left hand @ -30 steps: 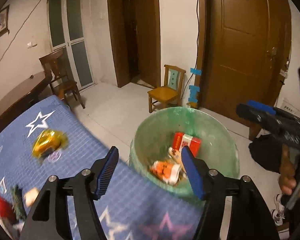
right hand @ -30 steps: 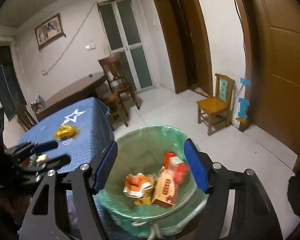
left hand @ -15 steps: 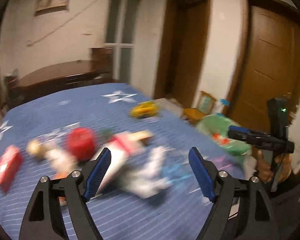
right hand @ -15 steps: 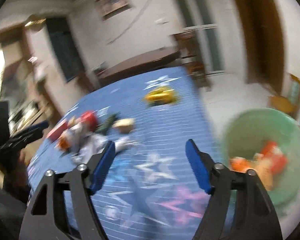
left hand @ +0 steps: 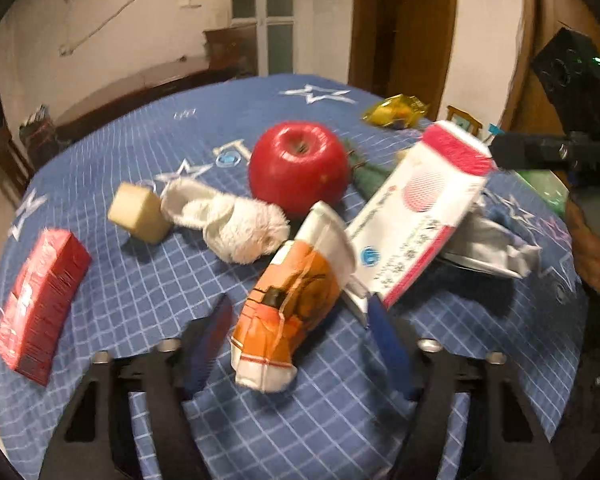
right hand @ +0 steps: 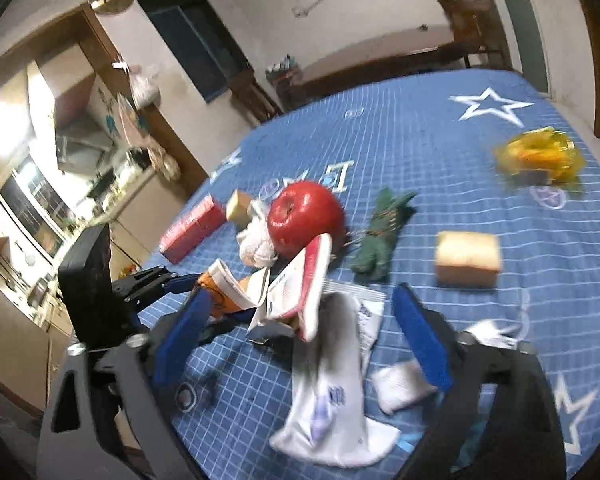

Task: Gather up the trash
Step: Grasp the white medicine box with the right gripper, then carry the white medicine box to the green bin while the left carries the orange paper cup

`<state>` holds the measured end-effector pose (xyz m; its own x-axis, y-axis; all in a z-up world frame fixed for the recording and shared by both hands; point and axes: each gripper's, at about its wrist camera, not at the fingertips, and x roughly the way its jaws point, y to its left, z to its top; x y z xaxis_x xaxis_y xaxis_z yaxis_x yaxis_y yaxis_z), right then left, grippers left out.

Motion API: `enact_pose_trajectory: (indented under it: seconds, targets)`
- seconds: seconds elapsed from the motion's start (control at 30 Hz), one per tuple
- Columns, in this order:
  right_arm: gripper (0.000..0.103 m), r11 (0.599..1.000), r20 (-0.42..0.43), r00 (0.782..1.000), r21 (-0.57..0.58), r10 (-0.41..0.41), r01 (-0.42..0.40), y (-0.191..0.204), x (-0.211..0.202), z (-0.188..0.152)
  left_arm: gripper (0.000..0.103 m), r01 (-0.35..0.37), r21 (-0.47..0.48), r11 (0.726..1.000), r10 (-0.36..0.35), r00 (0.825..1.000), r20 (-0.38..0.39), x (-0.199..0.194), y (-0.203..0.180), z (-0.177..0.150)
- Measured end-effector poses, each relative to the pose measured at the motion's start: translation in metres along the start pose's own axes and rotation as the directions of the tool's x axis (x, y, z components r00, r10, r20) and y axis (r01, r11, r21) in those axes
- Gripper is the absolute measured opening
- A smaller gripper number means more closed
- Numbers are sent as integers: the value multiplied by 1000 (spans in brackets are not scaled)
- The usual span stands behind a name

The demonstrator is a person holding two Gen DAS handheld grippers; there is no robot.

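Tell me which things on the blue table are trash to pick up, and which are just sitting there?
Trash, I think:
crushed orange cup
red-and-white carton
white plastic wrapper
yellow wrapper
silver wrapper

Probably just lying about:
red apple
fluffy white cloth
red box
tan block
green bundle

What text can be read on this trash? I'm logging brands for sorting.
No text can be quoted.
white and red carton: rows of print, too blurred to read.
red box: pale print, blurred.
white packet: blue marks, unreadable.
tablecloth: pale lettering, too blurred.
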<state>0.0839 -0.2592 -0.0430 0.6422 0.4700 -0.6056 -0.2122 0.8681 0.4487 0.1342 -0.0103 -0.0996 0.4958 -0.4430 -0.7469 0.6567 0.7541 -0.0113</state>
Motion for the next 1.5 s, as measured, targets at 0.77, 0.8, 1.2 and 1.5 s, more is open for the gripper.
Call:
enact_pose_trajectory:
  seconds: [0.77,0.8,1.2,1.5]
  targets:
    - [14,999,313,949,1,50,-53,21,-125,-14,26,-118,-143,983,150,958,244,-103,-39,-8]
    - [14,1000,335,942,6,23,-27,22,-132,-17,27,-133,-148,980,166,956,240,-103,-43,-5]
    - [14,957,437,864,-24,-250,290,30,-151,-43,26,-296,-205,933,339,912,231,-87,-112,36]
    - [14,927,467,825,-28,-318,373,25,-153,-53,27,-402,-197,894,444,852,277,-87,-147,54]
